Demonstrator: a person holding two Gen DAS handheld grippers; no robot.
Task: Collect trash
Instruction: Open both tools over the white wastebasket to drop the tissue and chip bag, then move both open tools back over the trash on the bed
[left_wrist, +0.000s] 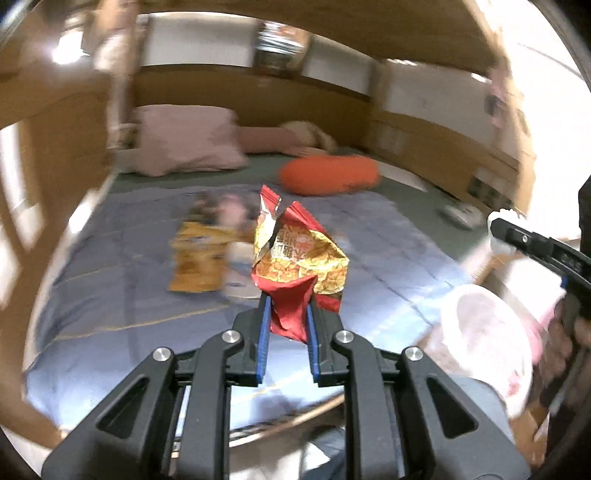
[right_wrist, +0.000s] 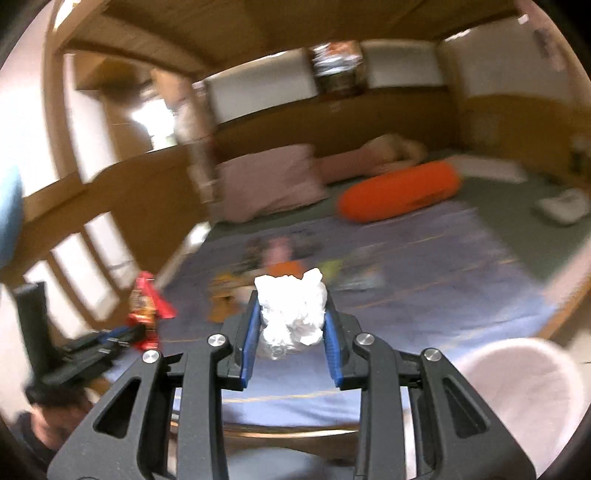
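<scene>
Inspection of the left wrist view: we find the left claw clamped on a crumpled red and gold snack wrapper, its blue pads pressing the wrapper's lower red fold from both sides, with the wrapper held up above the bed. We note a lavender quilt covering the near part of the bed and, lying flat on it just left of the held wrapper, a yellow snack packet, blurred. Further back we record a pink pillow and an orange bolster on the green sheet. At the right edge the right claw enters the picture gripping something white, and below it stands a bin lined with a pale pink bag, beside the bed's edge. Turning to the right wrist view: we find the right claw closed on a wad of white tissue, the wad pinched between the two blue pads and raised over the quilt. At the left we see the left claw with the red wrapper standing up from it, well apart from the tissue. The bag-lined bin sits at the lower right, just beside the right claw's arm. The pillow and orange bolster lie at the far side of the bed. Remaining items on the quilt are too blurred to identify.
</scene>
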